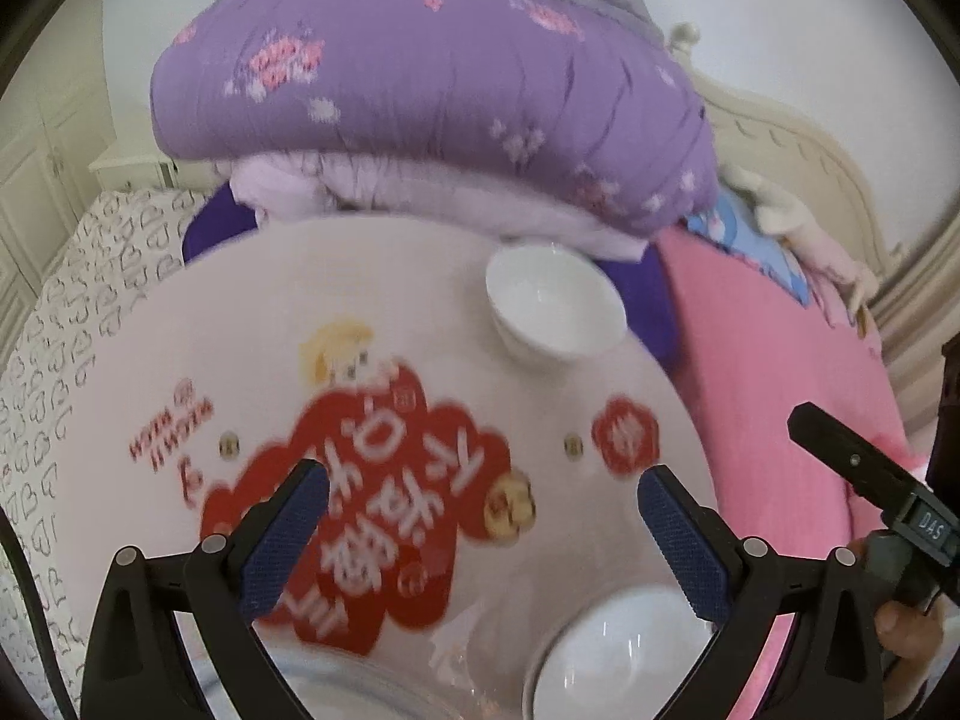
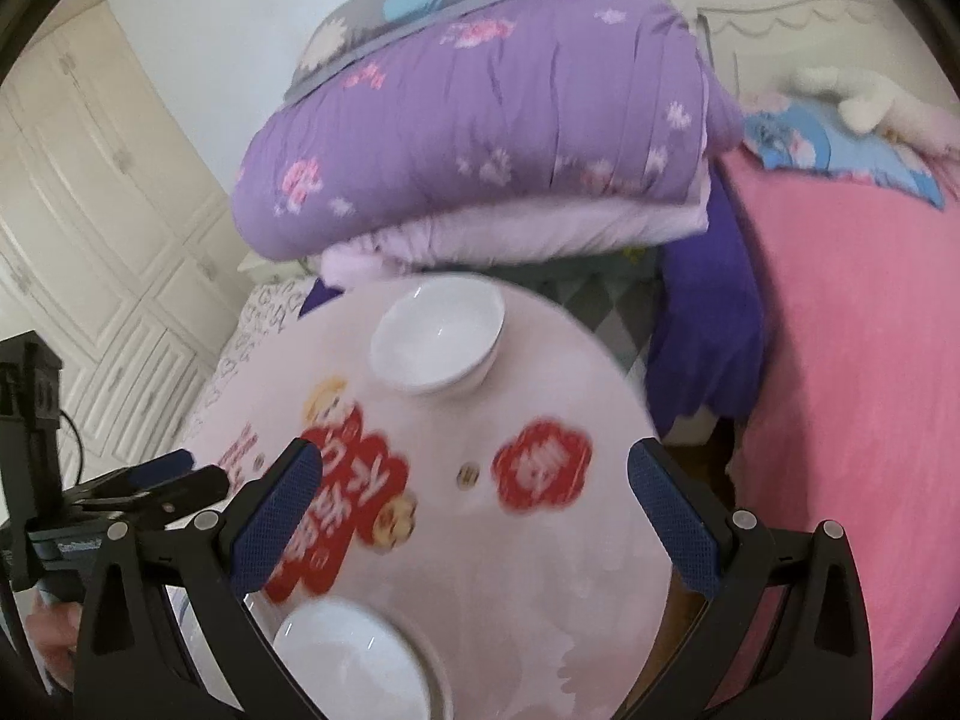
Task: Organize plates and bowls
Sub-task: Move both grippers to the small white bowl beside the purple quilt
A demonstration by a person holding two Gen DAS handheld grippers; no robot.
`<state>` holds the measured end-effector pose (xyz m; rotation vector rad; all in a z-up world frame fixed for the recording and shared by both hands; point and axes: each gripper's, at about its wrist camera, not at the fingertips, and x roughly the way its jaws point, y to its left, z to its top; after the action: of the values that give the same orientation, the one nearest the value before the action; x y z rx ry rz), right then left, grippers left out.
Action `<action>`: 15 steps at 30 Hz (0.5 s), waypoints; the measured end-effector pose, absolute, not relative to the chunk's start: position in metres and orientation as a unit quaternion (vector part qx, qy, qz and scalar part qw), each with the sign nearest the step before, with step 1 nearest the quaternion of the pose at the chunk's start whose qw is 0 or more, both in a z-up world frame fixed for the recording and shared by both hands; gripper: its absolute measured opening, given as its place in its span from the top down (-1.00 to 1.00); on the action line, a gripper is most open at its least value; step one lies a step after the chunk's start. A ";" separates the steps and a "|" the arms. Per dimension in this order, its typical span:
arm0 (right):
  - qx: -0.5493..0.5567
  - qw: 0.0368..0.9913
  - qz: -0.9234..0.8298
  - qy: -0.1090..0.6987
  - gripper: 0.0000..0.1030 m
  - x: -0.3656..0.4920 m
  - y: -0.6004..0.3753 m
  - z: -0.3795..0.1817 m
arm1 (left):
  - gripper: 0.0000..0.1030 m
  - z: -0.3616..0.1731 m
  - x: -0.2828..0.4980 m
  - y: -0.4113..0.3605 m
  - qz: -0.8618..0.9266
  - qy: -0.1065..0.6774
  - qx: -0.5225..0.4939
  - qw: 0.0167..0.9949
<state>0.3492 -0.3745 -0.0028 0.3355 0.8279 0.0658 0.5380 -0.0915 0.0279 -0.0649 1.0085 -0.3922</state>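
Both hand-held grippers, L [image 1: 483,525] & R [image 2: 474,510], wide open, empty, above table [image 1: 180,312] w/ two white bowls [image 1: 555,306].

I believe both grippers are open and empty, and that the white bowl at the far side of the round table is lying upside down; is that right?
Not quite: the far white bowl stands upright, its hollow facing up, as the right wrist view shows. The left gripper and right gripper are indeed open and empty above the round table.

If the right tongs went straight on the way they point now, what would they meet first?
Most likely the bare round table top: the open right tongs point down at it, between the far white bowl and the near bowl. Depth is unclear.
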 end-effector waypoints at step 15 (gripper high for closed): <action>0.152 0.891 0.025 0.427 -1.00 0.460 -0.398 -0.035 | -0.97 -0.019 0.641 -0.149 -0.146 0.464 -0.006 0.873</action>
<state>0.4603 -0.3983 -0.0349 0.3162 0.8861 0.0513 0.6406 -0.1489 -0.0193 -0.0119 0.9700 -0.3051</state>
